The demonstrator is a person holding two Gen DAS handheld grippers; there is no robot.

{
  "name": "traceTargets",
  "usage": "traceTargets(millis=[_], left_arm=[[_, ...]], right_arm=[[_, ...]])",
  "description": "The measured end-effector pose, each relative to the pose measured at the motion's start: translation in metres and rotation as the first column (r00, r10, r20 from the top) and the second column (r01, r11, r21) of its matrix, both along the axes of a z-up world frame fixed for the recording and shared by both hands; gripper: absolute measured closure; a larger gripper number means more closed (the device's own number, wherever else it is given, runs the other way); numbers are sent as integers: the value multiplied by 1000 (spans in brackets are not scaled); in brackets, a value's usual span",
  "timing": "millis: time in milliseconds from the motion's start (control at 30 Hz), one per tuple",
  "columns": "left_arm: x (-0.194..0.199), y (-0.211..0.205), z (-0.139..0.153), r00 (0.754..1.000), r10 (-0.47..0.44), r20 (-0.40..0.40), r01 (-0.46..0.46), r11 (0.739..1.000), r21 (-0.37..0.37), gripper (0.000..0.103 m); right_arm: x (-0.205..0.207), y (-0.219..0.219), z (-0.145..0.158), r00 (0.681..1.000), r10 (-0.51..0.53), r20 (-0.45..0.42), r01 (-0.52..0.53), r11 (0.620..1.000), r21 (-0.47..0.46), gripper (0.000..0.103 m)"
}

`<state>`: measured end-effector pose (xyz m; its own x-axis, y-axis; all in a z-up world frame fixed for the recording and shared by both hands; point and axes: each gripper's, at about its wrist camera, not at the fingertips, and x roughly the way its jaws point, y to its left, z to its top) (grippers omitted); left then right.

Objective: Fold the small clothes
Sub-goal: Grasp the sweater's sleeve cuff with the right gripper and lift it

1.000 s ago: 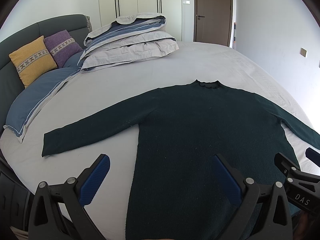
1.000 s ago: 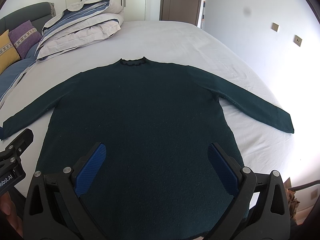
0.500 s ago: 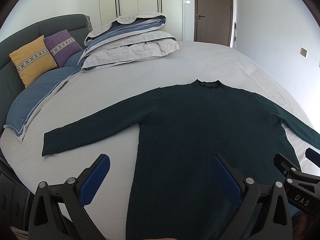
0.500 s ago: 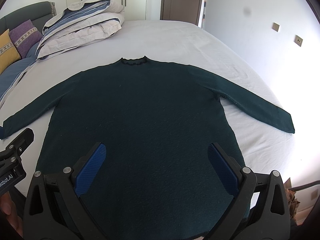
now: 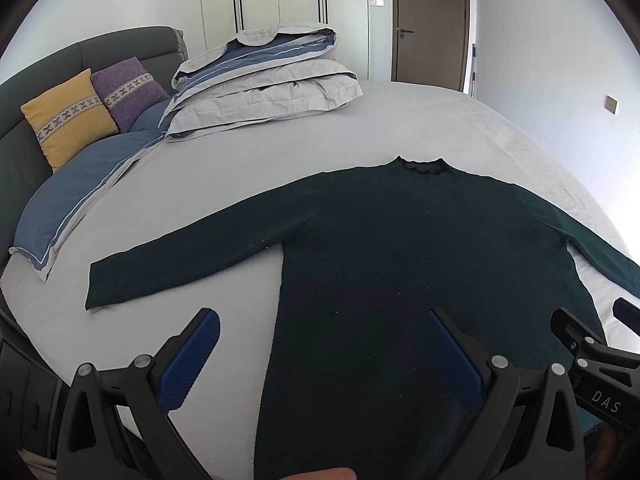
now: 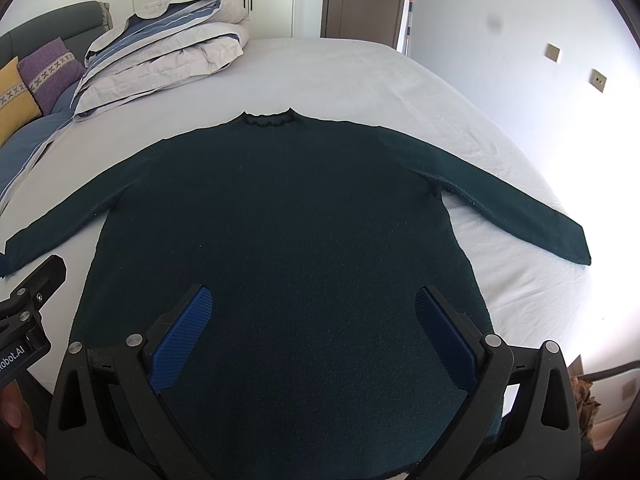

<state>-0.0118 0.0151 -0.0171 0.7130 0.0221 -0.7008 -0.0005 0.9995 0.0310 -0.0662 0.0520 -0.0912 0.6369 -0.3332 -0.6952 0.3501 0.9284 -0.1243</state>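
A dark green long-sleeved sweater (image 5: 420, 248) lies flat on the bed, collar away from me, both sleeves spread out to the sides. It also shows in the right wrist view (image 6: 280, 220). My left gripper (image 5: 324, 320) is open and empty, hovering over the sweater's lower left edge. My right gripper (image 6: 314, 298) is open and empty above the sweater's lower body near the hem. The left sleeve's cuff (image 5: 100, 284) lies to the left; the right sleeve's cuff (image 6: 576, 248) lies to the right.
The bed has a light grey sheet (image 5: 400, 120). A folded duvet stack (image 5: 264, 76) sits at the far left, with yellow (image 5: 66, 116) and purple (image 5: 128, 88) cushions against the grey headboard. A wall (image 6: 540, 40) runs along the bed's right side.
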Motion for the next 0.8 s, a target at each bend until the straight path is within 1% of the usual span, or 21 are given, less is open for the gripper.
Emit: traceTargets(millis=[133,200,233,300,333,400,433,533,567,600,667,700,733,800], left_arm=[[-2,1,0,1000,10,4,-10,1000,6,0],[-3,0,0,1000,10,9,-10,1000,16,0],[-4,-1,0,1000,7,14,-7,1000,26,0],[-5,-7,0,999,8,43,-11,997,80,0],[-7,-12,0,998,4,60,-11,993,119,0],[-9,-20,-2,996,-16,87,-1,981,193,0],[-9,-24,-4,995,-18,97,-5,973,229,0],[-9,-34,-5,988,-20,150,-32,942,335,0],[-10,-40,-7,980,-27,195,-55,914,402,0],[-9,-44,-7,976,-36,217,-64,897,437,0],[-5,-52,-12,966,-50,252,-91,850,519,0],[0,-53,-14,966,-45,256,-105,833,543,0],[4,-54,-15,965,-41,260,-114,826,552,0],[11,-55,-15,960,-36,277,-135,809,572,0]], right_arm=[[-1,-2,-1,1000,0,4,0,1000,9,0],[-2,-9,-1,1000,-2,12,2,999,32,0],[-2,-16,-2,1000,-3,19,2,998,58,0],[-4,-35,-2,999,-18,34,14,994,105,0],[-7,-54,-2,998,-41,55,33,989,147,0],[-13,-84,-1,992,-85,88,66,977,201,0],[-19,-110,-2,985,-131,116,99,964,248,0],[-46,-193,-6,939,-295,179,206,895,395,0],[-55,-223,-10,916,-355,187,246,865,437,0],[-67,-252,-14,888,-417,194,287,832,475,0],[-96,-314,-23,811,-541,222,349,753,559,1],[-106,-337,-28,780,-584,223,369,718,590,2],[-120,-363,-36,740,-637,215,394,669,630,4],[-141,-401,-51,683,-705,191,412,588,696,7]])
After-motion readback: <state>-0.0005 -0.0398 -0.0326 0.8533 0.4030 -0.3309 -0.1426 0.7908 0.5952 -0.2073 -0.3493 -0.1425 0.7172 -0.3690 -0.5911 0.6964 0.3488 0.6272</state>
